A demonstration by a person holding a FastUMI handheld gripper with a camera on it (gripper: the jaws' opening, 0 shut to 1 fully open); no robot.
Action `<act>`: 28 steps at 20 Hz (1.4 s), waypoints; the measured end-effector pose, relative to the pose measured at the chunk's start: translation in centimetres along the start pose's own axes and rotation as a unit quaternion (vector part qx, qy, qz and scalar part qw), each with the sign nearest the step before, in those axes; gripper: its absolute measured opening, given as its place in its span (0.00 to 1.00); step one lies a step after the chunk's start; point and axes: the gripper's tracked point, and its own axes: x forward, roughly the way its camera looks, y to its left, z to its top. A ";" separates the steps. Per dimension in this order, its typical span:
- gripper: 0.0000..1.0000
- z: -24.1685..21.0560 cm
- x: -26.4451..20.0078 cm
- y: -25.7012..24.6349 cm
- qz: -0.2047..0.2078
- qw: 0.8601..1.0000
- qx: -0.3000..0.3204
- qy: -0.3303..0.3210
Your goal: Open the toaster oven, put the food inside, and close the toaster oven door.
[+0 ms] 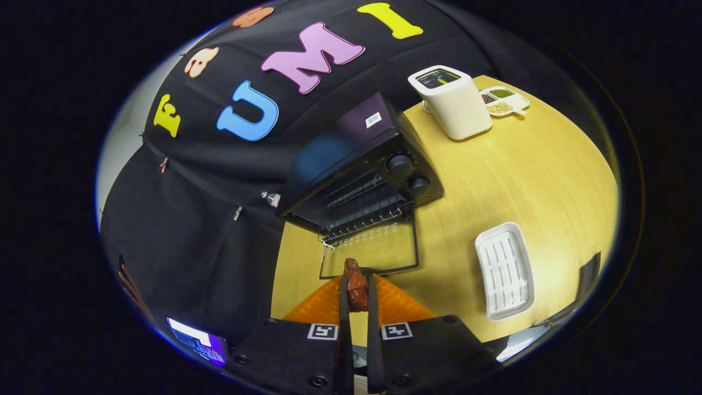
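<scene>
Step two of three is in hand, by my reading: the toaster oven (pixel 362 181), at the centre of the frame, already has its glass door (pixel 368 248) dropped flat onto the tabletop (pixel 510 181), and the food is on its way in. The tool (pixel 357 291), at bottom centre, is clamped on a reddish-brown piece of food (pixel 356 286), both fingers pressing its sides, the piece's top poking out just past the tips. It hangs just short of the door's near edge, with the dark cavity and its wire rack (pixel 364 211) beyond.

The next move calls for carrying the piece forward over the lowered door and into the cavity, high enough to clear the glass and low enough to pass under the top edge, then parting the fingers above the rack.

Count: one toaster oven with two knobs (pixel 408 174), one piece of food, one white ridged tray (pixel 505 270) at lower right, one white slot toaster (pixel 453 101) at upper right, and one divided dish (pixel 505 101) of three compartments behind it.
</scene>
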 end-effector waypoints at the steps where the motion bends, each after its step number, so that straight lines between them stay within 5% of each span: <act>1: 0.14 -0.5 0.6 0.6 0.001 1.000 0.008 -0.005; 12: 0.14 1.4 9.2 3.1 0.039 0.982 0.124 -0.136; 25: 0.14 6.6 17.9 1.1 0.018 0.943 0.223 -0.245; 28: 0.14 6.4 19.5 0.8 0.001 0.945 0.215 -0.247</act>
